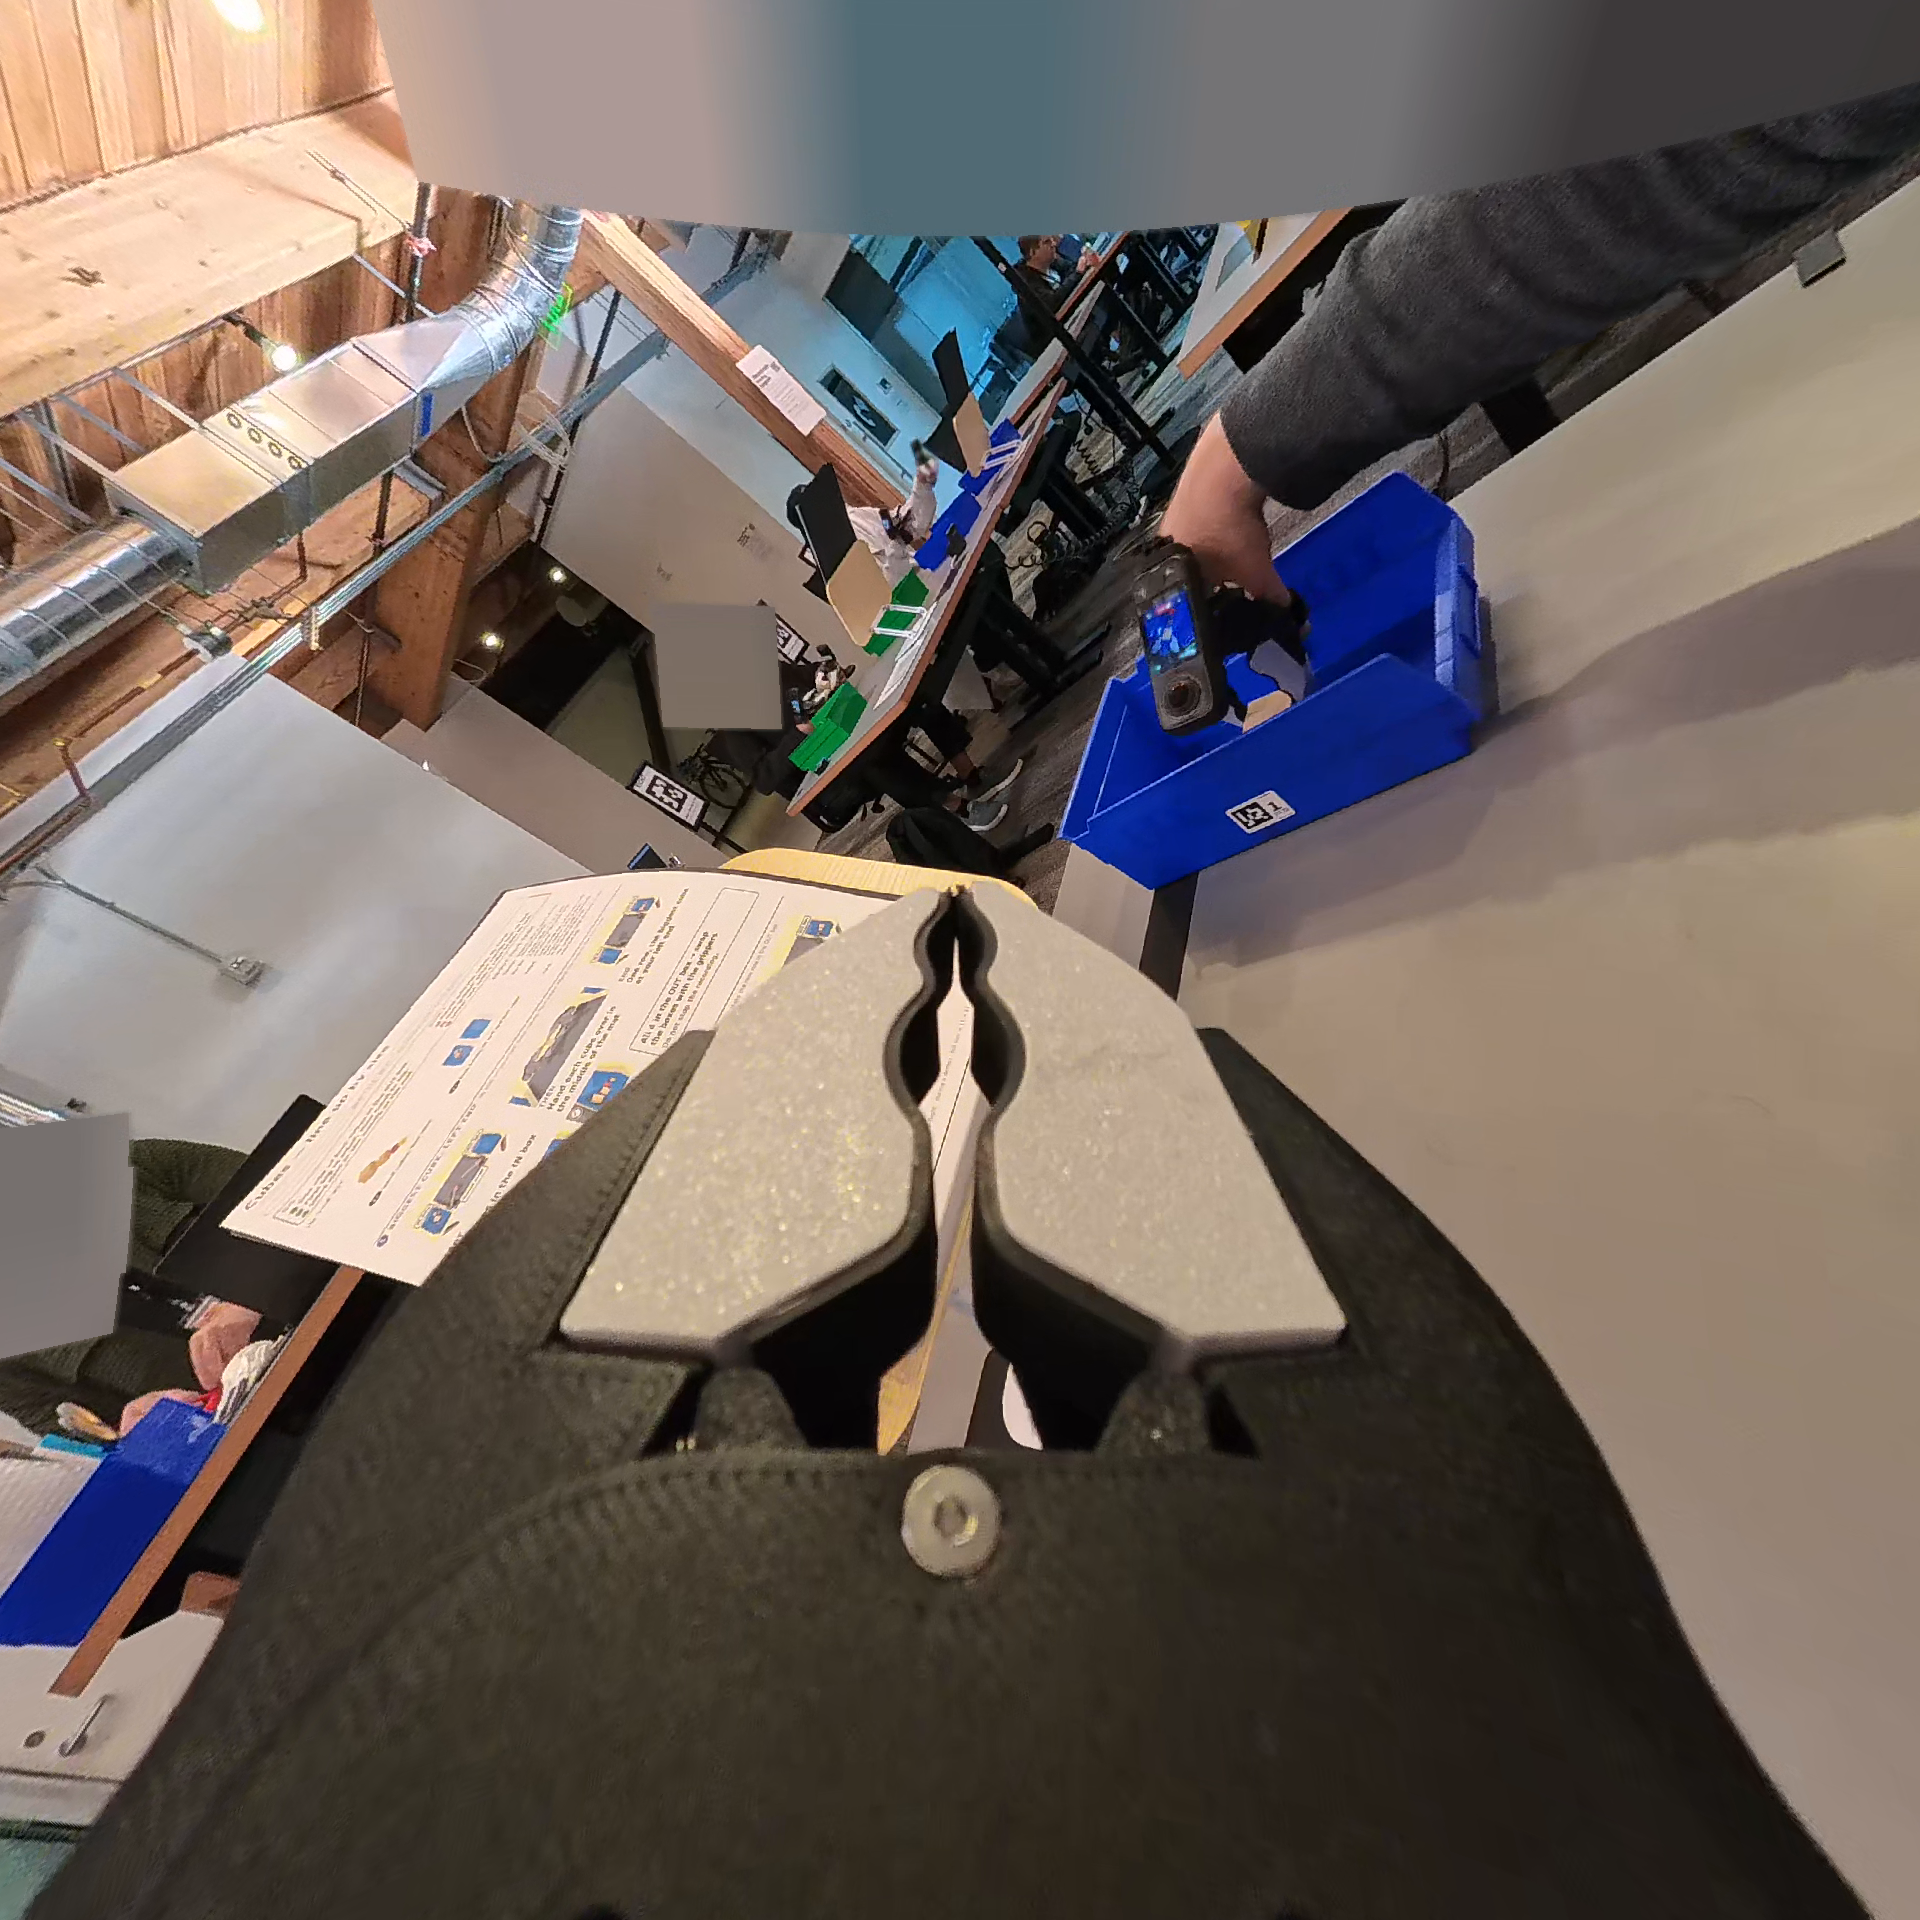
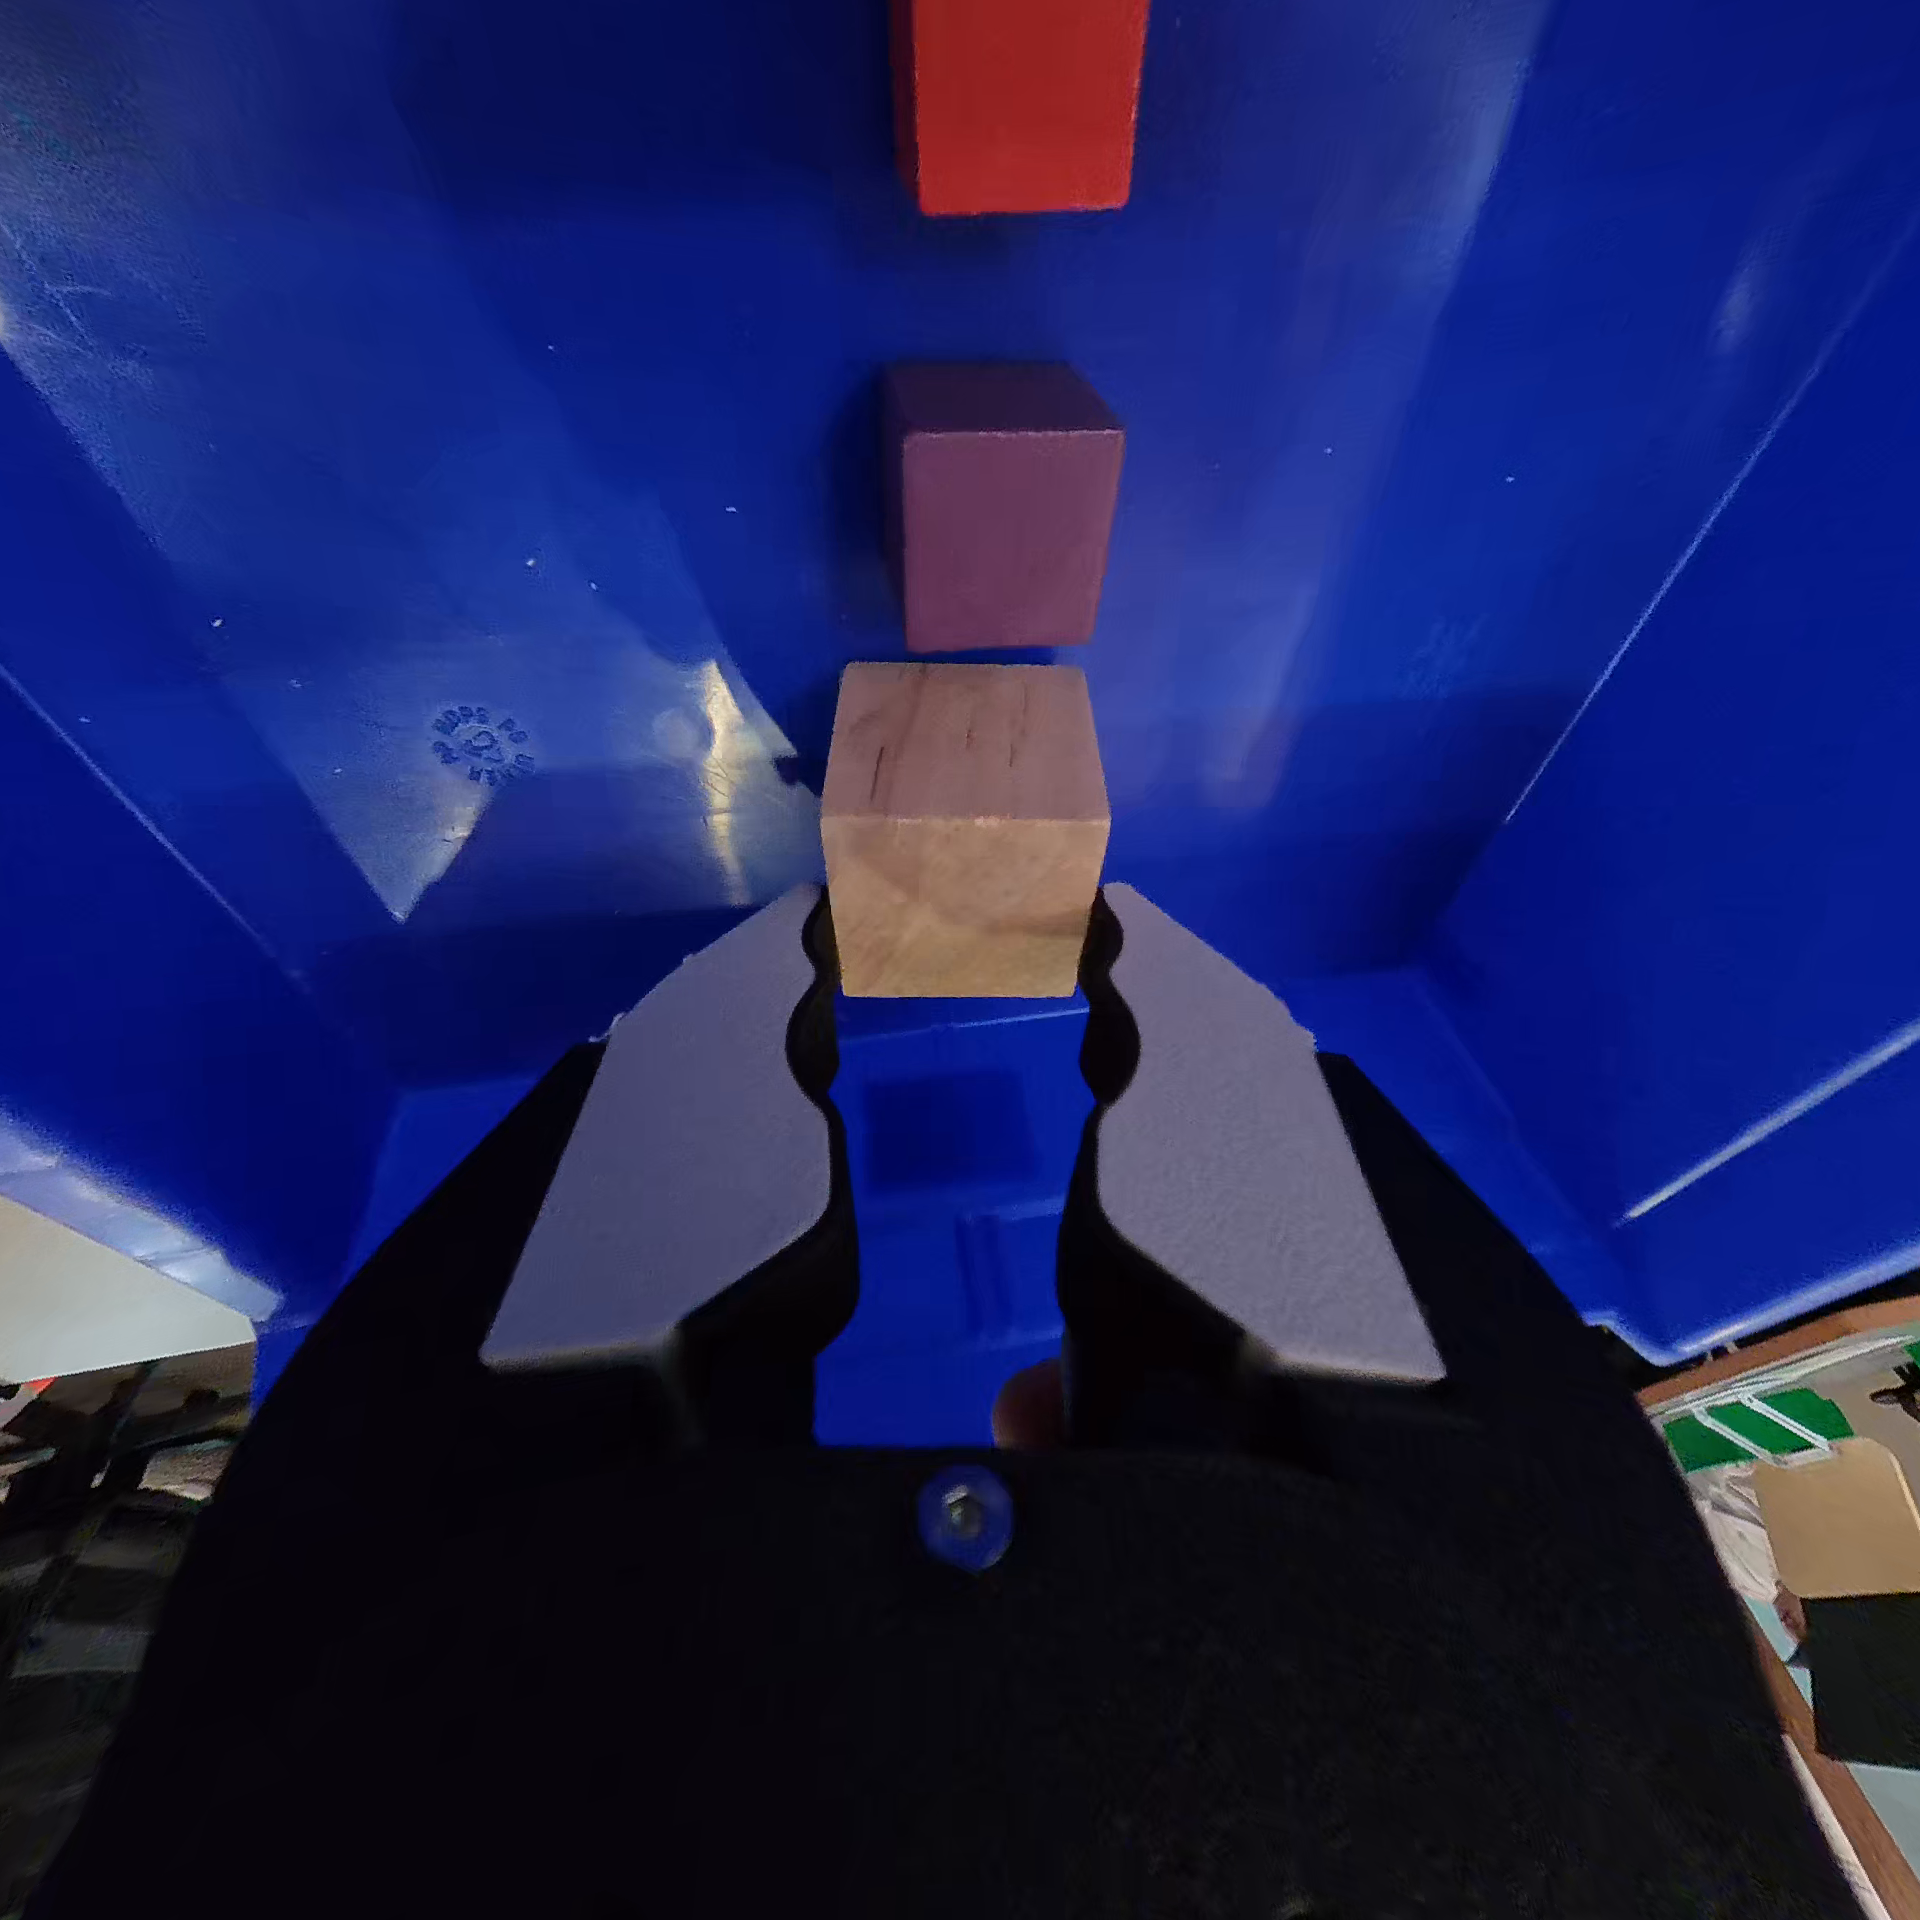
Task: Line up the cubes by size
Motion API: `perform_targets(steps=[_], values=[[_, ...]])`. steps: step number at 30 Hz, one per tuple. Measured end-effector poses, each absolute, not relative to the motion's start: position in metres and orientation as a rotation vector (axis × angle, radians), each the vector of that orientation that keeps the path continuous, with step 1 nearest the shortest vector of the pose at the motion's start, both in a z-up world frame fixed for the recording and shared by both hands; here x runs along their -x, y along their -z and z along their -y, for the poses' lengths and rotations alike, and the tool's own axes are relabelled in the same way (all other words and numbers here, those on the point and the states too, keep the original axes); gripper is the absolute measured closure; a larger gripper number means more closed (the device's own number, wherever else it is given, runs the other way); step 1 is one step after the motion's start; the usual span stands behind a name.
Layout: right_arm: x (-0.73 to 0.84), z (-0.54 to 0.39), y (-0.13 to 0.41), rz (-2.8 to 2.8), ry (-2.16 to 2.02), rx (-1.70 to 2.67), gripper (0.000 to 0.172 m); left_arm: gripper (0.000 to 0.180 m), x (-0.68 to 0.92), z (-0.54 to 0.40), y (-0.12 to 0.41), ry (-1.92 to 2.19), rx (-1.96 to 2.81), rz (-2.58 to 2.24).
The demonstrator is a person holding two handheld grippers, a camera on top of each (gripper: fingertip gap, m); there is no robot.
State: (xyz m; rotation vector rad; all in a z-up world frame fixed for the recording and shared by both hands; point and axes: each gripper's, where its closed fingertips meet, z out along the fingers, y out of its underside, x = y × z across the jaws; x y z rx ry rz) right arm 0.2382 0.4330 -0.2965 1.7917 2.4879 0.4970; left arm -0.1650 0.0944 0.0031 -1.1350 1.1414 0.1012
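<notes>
Two grippers: the left gripper is clenched on nothing above a printed instruction sheet; the right gripper clamps a plain wooden cube inside the blue plastic bin, whose outer wall bears a square-code sticker. Beyond it a purple cube and a red block stand toward the far wall.

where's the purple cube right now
In the right wrist view the purple cube sits inside the blue bin, near the centre, just beyond the plain wooden cube held at the right gripper fingers, with the red block farther off.
</notes>
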Motion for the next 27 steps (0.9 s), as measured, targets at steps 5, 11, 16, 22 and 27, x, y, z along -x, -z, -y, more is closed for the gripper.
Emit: perform_targets(steps=[5, 11, 16, 22, 27], values=[[-0.238, -0.434, 0.297, -2.479, -0.502, -1.782, 0.127, 0.180, 0.165, -0.096, -0.002, -0.099, 1.140, -1.145], [-0.235, -0.434, 0.297, -2.452, -0.479, -1.816, 0.120, 0.180, 0.163, -0.096, 0.001, -0.103, 1.146, -1.158], [-0.229, -0.430, 0.258, -2.503, -0.569, -1.969, 0.111, 0.180, 0.164, -0.094, -0.001, -0.111, 1.143, -1.158], [-0.196, -0.379, 0.163, -2.702, -0.828, -2.253, 0.130, 0.180, 0.163, -0.096, -0.005, -0.107, 1.153, -1.128], [-0.115, -0.307, 0.102, -2.994, -0.477, -2.661, 0.151, 0.180, 0.144, -0.107, -0.003, -0.071, 1.211, -1.094]])
